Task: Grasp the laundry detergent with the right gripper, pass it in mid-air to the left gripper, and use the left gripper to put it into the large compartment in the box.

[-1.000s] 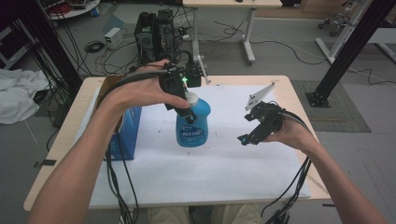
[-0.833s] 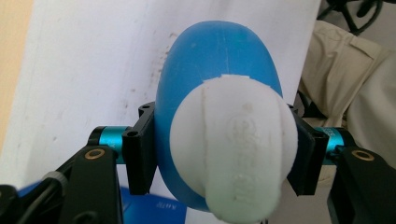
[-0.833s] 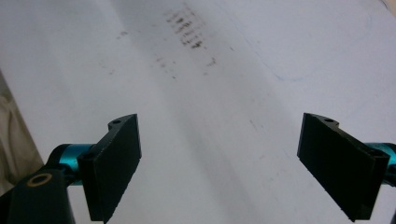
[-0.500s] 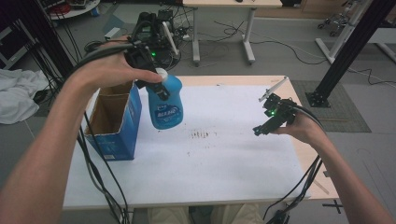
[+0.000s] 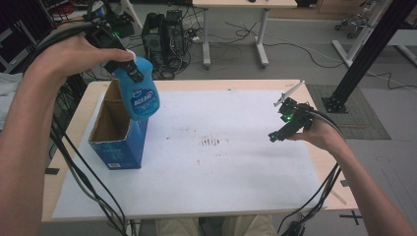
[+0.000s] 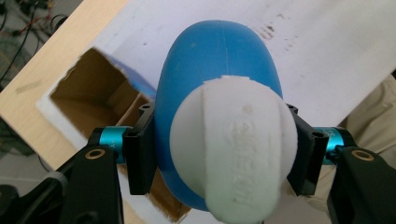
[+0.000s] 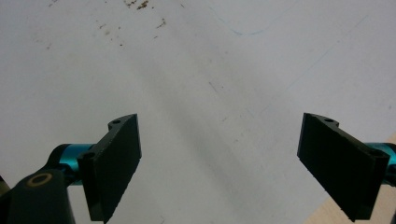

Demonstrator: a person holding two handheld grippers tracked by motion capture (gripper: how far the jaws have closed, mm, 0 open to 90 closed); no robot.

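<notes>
A blue bottle (image 5: 140,96) with a white cap (image 6: 236,149) hangs in the air over the right wall of an open blue cardboard box (image 5: 118,135) at the table's left. My left gripper (image 5: 129,69) is shut on the bottle's neck; in the left gripper view its black pads (image 6: 140,156) press both sides just under the cap, with the box's brown inside (image 6: 100,95) below. My right gripper (image 5: 278,132) hovers low over the white sheet at the right, open, with nothing between its fingers (image 7: 114,163).
A white sheet (image 5: 221,162) covers most of the wooden table (image 5: 66,142), with small brown smudges (image 5: 211,142) near its middle. Cables trail from both grippers off the near edge. A black post base (image 5: 339,103) stands on the floor beside the table's right far corner.
My left gripper has lifted the bottle off the sheet and carried it left and up, to above the box. My right gripper has drifted slightly right, still open.
</notes>
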